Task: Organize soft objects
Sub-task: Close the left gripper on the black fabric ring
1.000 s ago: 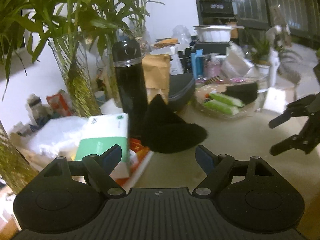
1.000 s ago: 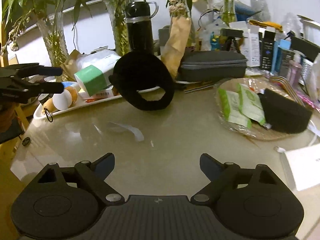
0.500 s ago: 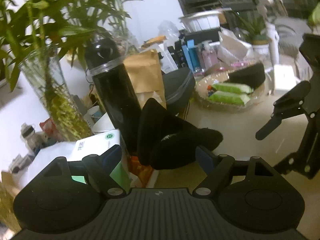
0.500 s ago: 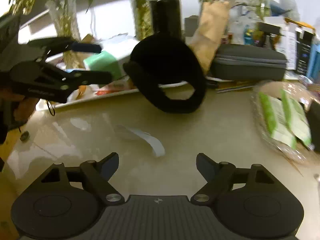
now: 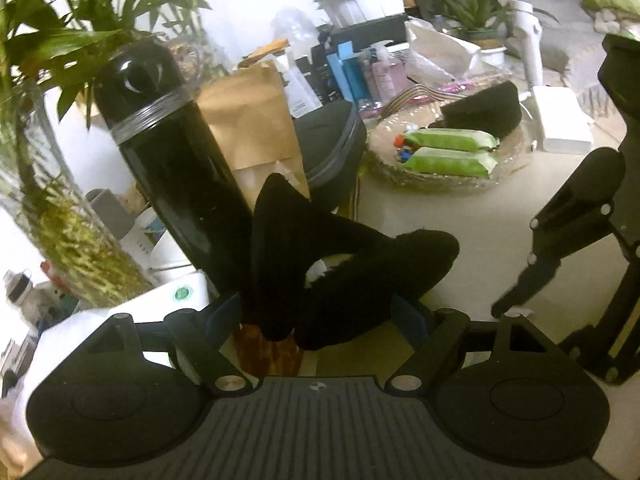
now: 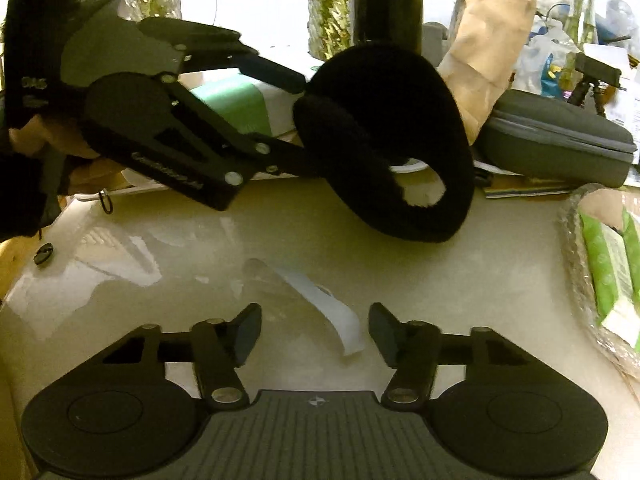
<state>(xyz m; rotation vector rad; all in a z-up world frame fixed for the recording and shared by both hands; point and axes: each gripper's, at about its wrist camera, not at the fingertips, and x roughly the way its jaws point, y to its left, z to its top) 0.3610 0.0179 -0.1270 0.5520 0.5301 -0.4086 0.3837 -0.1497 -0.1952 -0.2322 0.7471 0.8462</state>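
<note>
A black soft ring-shaped pad [image 5: 340, 256] leans against a black flask [image 5: 168, 160]; it also shows in the right wrist view [image 6: 384, 136]. My left gripper [image 5: 316, 320] is open, its fingers on either side of the pad's near edge; in the right wrist view its fingers [image 6: 280, 76] reach the pad's left side. My right gripper [image 6: 314, 332] is open and empty above the table, over a white paper strip [image 6: 332, 312]. A second black soft pad [image 5: 480, 110] lies in a wicker basket [image 5: 384, 160].
Green packets [image 5: 448, 152] lie in the basket. A brown paper bag [image 5: 252, 132], a grey zip case [image 6: 556, 144], a green-white tissue box [image 6: 236, 104], glass vases with bamboo [image 5: 60, 216] and bottles crowd the back. The right gripper's fingers [image 5: 560, 232] show at right in the left wrist view.
My left gripper has moved forward, so its open fingers now straddle the black pad's near edge. My right gripper has moved closer to the pad and lower over the table.
</note>
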